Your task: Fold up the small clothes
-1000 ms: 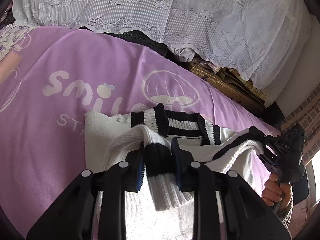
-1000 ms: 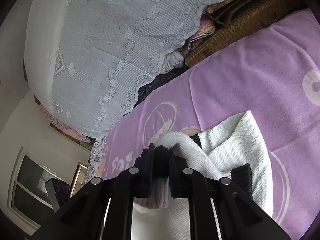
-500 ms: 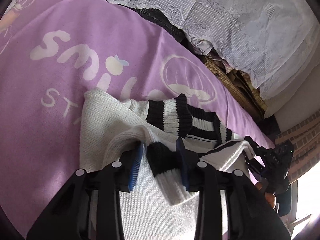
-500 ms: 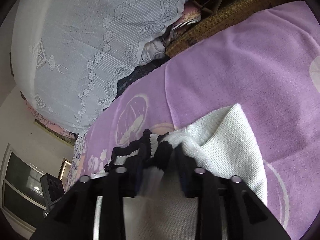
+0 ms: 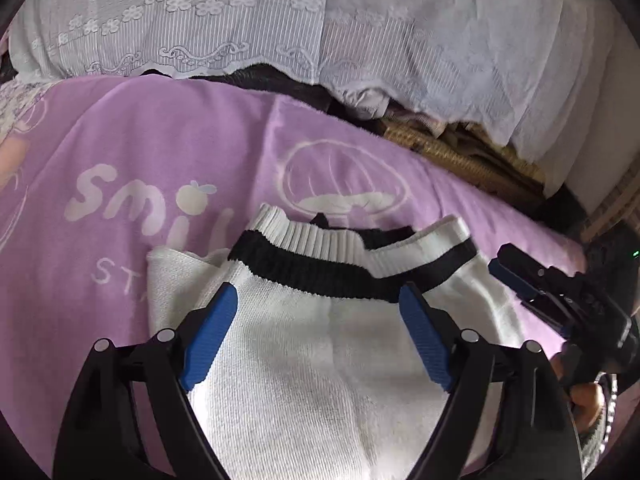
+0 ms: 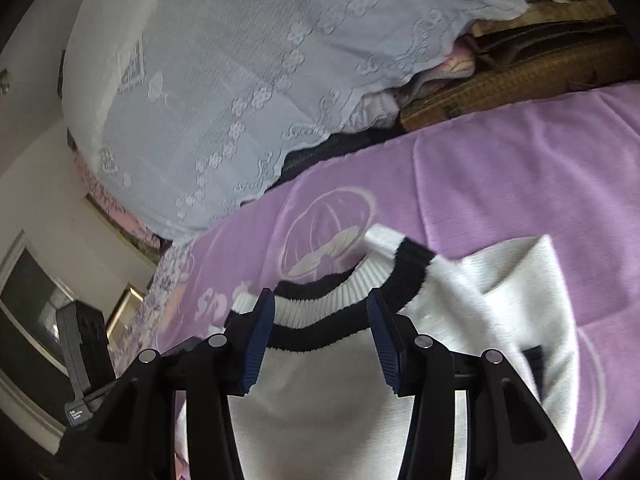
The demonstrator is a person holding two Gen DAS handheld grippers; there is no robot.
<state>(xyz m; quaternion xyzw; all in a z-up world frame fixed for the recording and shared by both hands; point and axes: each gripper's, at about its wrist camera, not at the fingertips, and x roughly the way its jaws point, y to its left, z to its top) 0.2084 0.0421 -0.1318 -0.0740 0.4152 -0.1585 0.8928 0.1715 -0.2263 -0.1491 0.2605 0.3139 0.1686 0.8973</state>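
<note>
left wrist view: sweater (image 5: 320, 360) lies on the purple blanket (image 5: 120, 152) under the left gripper (image 5: 318, 316) — jaws just opened, clear of its striped hem, which runs crosswise ahead; right gripper (image 6: 320, 336) likewise apart, empty.

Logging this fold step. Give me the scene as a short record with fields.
surface: purple blanket with white print
garment: white knit sweater with black-and-white ribbed band, lying folded on the blanket
left gripper: open, jaws just opened, sweater below them, not pinched
right gripper: open, ribbed band between the jaws, pads not pressing
background: white lace cloth over a pile
</note>
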